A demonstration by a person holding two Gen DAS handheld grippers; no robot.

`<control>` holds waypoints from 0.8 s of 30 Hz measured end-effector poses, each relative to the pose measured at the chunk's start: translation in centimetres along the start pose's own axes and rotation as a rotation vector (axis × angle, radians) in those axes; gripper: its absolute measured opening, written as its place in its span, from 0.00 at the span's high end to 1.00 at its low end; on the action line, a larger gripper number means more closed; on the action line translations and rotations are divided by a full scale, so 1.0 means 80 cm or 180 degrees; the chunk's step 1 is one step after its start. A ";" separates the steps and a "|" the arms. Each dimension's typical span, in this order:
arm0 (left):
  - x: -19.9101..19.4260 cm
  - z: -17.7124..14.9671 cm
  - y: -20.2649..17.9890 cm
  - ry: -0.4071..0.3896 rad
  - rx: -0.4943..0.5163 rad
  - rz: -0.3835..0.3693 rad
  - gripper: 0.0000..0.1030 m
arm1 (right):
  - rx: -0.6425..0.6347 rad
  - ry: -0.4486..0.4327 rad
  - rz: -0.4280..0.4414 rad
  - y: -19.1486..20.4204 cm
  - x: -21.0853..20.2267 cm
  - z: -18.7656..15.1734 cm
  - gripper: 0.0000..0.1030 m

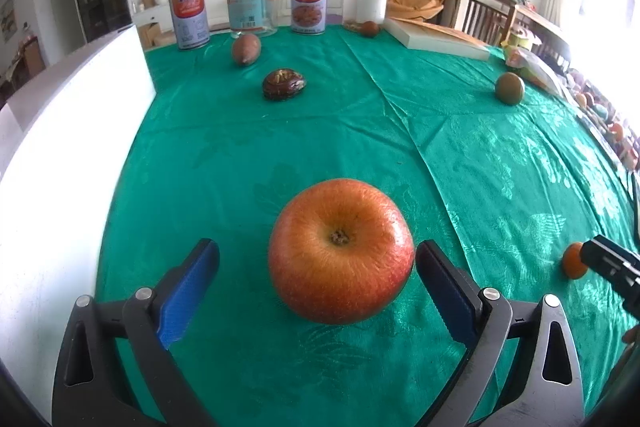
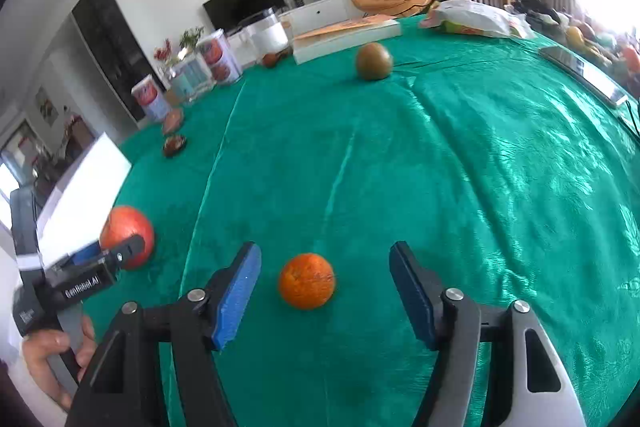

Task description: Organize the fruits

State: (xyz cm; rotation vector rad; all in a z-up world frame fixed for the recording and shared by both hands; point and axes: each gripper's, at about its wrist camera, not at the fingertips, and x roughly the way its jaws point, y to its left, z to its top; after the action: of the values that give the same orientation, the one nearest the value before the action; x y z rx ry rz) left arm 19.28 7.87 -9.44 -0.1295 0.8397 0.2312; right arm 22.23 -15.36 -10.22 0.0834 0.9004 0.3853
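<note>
A big red-orange apple [image 1: 340, 251] sits stem-up on the green tablecloth [image 1: 360, 131]. My left gripper [image 1: 316, 249] is open around it: the right blue pad [image 1: 440, 291] is close against the apple's side and the left pad [image 1: 192, 291] stands well clear. A small orange [image 2: 307, 281] lies between the pads of my right gripper [image 2: 325, 251], which is open with a gap on both sides. A round green-brown fruit [image 2: 374, 61] rests farther back. At the left of the right wrist view the apple [image 2: 127, 237] shows again.
At the far edge stand two printed cans [image 1: 308, 3], a clear jar [image 1: 250, 3] and a black-lidded jar [image 1: 366, 1]. Near them lie a brown oval fruit [image 1: 246, 49], a dark shrivelled one [image 1: 284, 84], a book [image 1: 436, 37] and a plastic bag [image 2: 476, 19]. A white box [image 1: 60, 147] borders the left.
</note>
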 end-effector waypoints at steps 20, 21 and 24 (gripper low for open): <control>-0.148 -0.002 0.037 0.0075 -0.0413 -0.0880 0.33 | 0.0142 0.0044 0.0375 -0.003 0.001 -0.003 0.71; -0.171 -0.003 0.049 0.0051 -0.0457 -0.0962 0.33 | 0.0112 0.0047 0.0393 0.003 -0.002 -0.003 0.71; -0.238 -0.006 0.091 -0.0102 -0.0502 -0.0994 0.32 | 0.0209 0.0110 0.0723 0.034 -0.014 -0.005 0.71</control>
State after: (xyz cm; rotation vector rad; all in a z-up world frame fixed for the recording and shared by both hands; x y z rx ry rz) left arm 4.78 11.92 4.35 -0.4001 0.7573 0.0052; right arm 20.52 -13.26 -8.98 0.2413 0.9409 0.5698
